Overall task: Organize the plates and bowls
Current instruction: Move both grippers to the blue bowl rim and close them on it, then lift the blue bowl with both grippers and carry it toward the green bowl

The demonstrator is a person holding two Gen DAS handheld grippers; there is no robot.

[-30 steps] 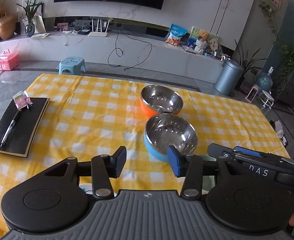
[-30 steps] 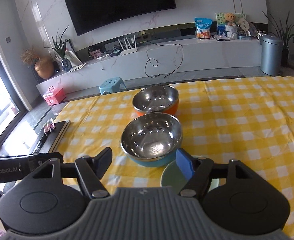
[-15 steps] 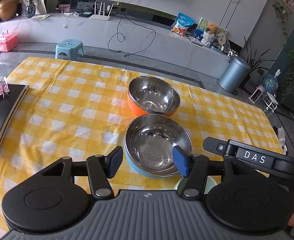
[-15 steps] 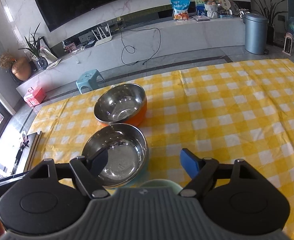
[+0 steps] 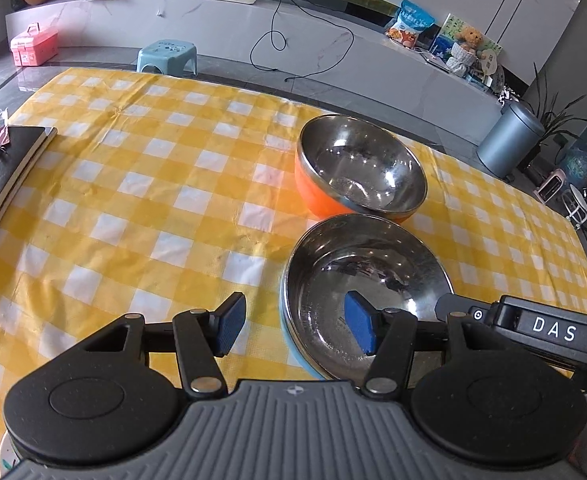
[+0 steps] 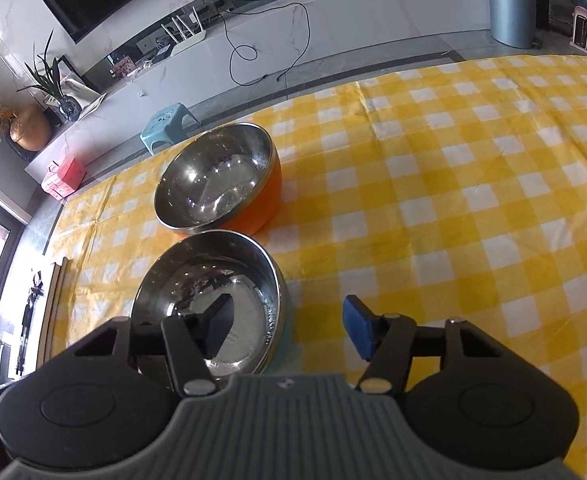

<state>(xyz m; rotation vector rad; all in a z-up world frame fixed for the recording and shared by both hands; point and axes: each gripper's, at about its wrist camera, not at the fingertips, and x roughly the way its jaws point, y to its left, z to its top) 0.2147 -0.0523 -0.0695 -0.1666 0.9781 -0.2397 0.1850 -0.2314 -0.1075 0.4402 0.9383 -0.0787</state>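
Where marble cabinet [image 5: 213, 20] backs grey floor [image 5: 93, 64], yellow-checked tablecloth [image 5: 153, 200] lies.

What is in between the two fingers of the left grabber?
The left rim of the blue bowl sits between the open left gripper fingers, one finger inside and one outside over the yellow checked cloth. The left wrist view shows it.

Black notebook [image 5: 1, 176] on checked tablecloth [image 5: 133, 184]

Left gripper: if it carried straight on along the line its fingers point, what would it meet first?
Most likely the left rim of the blue bowl. The left gripper straddles that rim, jaws open, one finger over the steel inside, the other over the yellow checked tablecloth. Depth is unclear, so contact cannot be judged.
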